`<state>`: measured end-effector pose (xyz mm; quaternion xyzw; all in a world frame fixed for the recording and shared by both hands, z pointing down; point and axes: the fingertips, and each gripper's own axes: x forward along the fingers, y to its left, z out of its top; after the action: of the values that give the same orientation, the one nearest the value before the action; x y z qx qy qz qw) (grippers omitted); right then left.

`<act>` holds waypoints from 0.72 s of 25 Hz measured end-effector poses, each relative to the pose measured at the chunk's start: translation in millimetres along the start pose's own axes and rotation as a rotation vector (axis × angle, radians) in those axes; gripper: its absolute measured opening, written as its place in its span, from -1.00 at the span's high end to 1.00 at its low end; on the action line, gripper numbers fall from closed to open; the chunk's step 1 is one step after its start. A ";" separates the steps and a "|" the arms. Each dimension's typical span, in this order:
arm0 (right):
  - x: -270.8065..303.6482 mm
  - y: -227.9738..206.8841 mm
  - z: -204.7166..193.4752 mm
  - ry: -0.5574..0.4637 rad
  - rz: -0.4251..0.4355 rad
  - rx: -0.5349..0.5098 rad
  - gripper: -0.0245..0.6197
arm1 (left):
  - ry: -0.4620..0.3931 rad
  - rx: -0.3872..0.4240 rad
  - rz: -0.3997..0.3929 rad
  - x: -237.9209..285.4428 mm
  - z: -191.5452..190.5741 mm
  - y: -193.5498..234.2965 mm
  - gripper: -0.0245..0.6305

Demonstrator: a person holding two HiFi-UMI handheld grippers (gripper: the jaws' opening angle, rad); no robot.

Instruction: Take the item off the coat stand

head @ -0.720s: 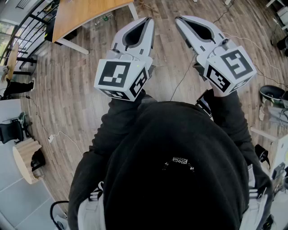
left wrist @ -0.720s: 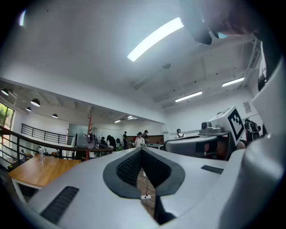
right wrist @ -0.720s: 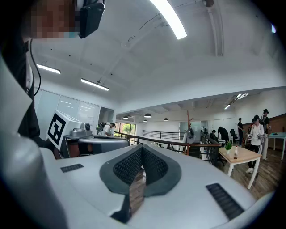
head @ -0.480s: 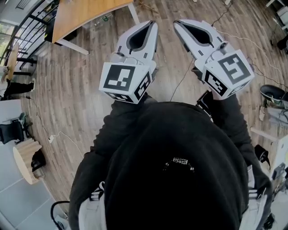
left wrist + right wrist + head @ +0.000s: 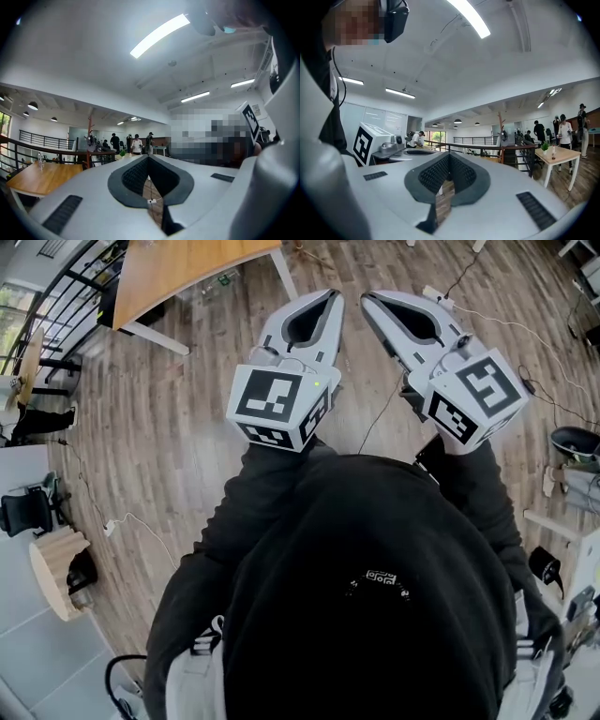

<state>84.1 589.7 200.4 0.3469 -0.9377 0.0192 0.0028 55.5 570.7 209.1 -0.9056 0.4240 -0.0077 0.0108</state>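
Head view, left gripper: your left gripper (image 5: 330, 296) has drifted right and slightly away from you since a moment ago, so its tip now sits just beside the right gripper (image 5: 367, 298). Its jaws are pressed together and it holds nothing.
Head view, right gripper: it has hardly moved. It is also closed and empty, held out in front of your chest.
Head view, meaning: this looks like your hands settling, not a reach. No coat stand shows here, so I judge the task not yet begun.
Head view, floor: a wooden plank floor (image 5: 169, 427) lies far below both grippers.
Head view, table: a wooden table (image 5: 178, 263) with white legs stands at the far left.
Left gripper view, jaws: they meet at the tips, with only floor showing through the gap behind the pads.
Left gripper view, coat stand: a reddish-brown coat stand (image 5: 90, 131) stands at the far left, well apart from your jaws. A pale hanging item (image 5: 90, 139) is on it, too small to name.
Left gripper view, room: an open office with ceiling strip lights, a black railing (image 5: 47, 151) at the left and people (image 5: 137, 143) standing far off.
Right gripper view, jaws: they are closed on nothing.
Right gripper view, coat stand: the same branched pole stands far off, right of centre and beyond the railing, so you must walk to it.
Right gripper view, room: a second table (image 5: 555, 152) at the far right carries a small plant (image 5: 543, 146).
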 end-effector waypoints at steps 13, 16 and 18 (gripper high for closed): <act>7.9 -16.9 4.1 -0.011 -0.072 0.006 0.87 | -0.031 -0.041 -0.077 9.7 1.1 11.4 0.92; 19.8 -20.3 3.0 0.000 -0.074 -0.010 0.87 | -0.032 -0.052 -0.081 17.5 -1.4 24.4 0.92; 27.6 -25.8 0.8 0.007 -0.077 -0.013 0.87 | -0.033 -0.057 -0.090 24.9 -4.1 31.8 0.92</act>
<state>80.0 552.2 201.0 0.3825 -0.9238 0.0142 0.0093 47.0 531.2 212.5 -0.9236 0.3828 0.0187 -0.0085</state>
